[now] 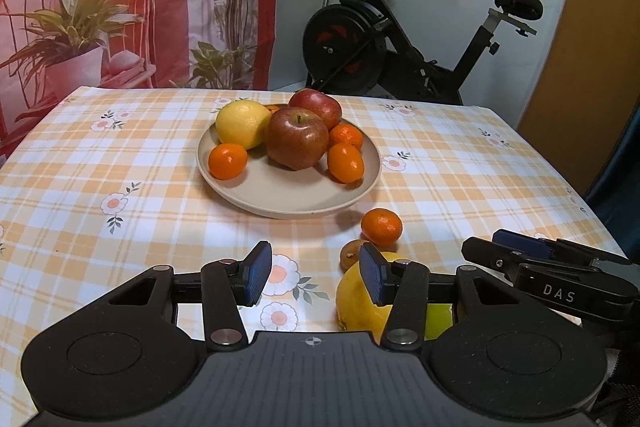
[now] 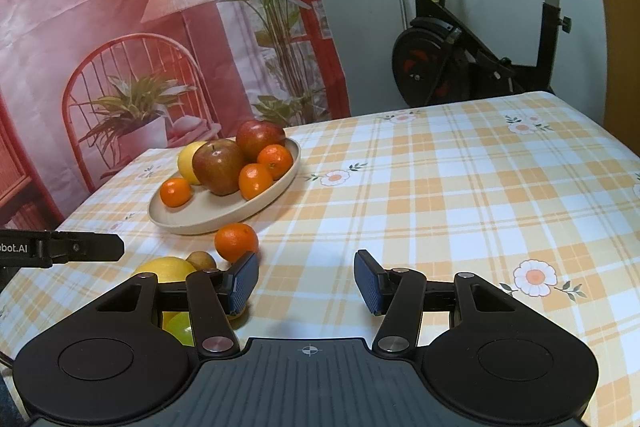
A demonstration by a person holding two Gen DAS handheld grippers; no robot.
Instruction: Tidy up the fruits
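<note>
The round beige plate (image 1: 240, 195) on the checked-cloth surface (image 1: 120, 155) already holds two red apples, a yellow lemon and several tangerines. Still off it, near the front edge, lie a loose orange tangerine (image 1: 381, 226), a small brown fruit (image 1: 351, 254), a large yellow citrus (image 1: 360, 303) and a green fruit (image 2: 180, 327). The left gripper (image 1: 316, 273) and right gripper (image 2: 306, 283) both hover part-open and empty.

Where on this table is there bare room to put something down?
Bare cloth lies left of the plate and right of it toward the table's far corner. The plate's near rim has room. It is crowded just before the plate: a loose mandarin, a small brown fruit and a yellow fruit.
</note>
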